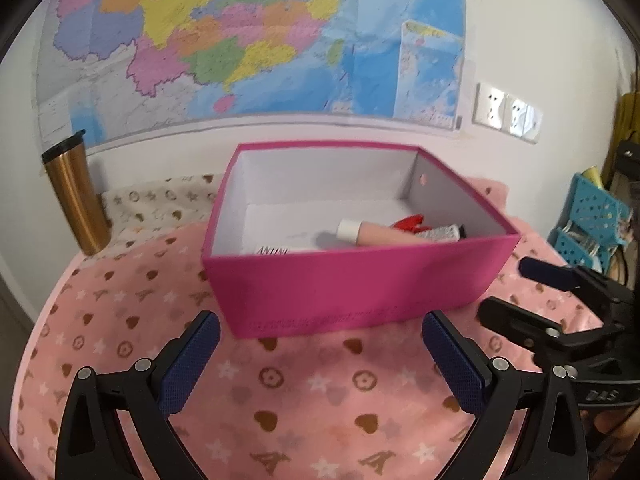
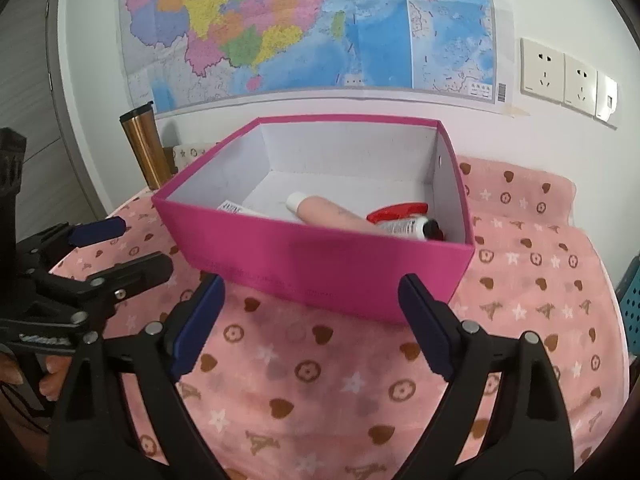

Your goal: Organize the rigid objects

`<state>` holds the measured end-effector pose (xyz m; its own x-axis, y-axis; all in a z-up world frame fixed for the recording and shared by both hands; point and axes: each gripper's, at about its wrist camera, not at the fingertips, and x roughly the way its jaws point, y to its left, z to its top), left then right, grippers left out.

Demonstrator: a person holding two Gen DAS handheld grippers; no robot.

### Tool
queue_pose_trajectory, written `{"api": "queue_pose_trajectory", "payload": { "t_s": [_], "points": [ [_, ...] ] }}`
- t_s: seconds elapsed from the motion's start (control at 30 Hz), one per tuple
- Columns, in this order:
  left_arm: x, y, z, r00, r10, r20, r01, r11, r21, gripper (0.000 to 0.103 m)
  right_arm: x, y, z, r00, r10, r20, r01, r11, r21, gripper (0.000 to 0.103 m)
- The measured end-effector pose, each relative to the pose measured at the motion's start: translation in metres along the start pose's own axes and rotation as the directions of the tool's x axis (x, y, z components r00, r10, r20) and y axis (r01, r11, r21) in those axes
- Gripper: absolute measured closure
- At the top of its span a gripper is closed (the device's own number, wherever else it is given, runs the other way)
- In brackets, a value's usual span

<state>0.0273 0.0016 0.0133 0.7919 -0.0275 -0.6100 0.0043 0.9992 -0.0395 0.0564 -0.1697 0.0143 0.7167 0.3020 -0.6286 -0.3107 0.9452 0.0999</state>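
Pink blanket (image 1: 304, 400) fills our left view: our left gripper (image 1: 320, 356) gapes wide and empty before the box (image 1: 352, 288), tube (image 1: 384, 234) inside. From the right, our right gripper (image 2: 310, 320) is equally wide and bare; nothing loose remains outside, so sorting looks nearly finished.

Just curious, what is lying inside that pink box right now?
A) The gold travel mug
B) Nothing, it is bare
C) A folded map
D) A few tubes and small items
D: the pink box holds a peach tube with a white cap, a small white tube with a dark cap and a red item, while the gold mug stands outside it.
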Motion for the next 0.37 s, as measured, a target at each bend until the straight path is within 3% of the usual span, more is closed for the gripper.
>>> {"api": "queue_pose_trajectory", "payload": {
  "t_s": [0.37],
  "points": [
    [0.011, -0.002, -0.015, 0.995, 0.082, -0.058, -0.082, 0.997, 0.002, 0.000, -0.001, 0.011, -0.022, 1.000, 0.008, -0.026, -0.008, 1.000, -0.014, 0.013]
  ]
}}
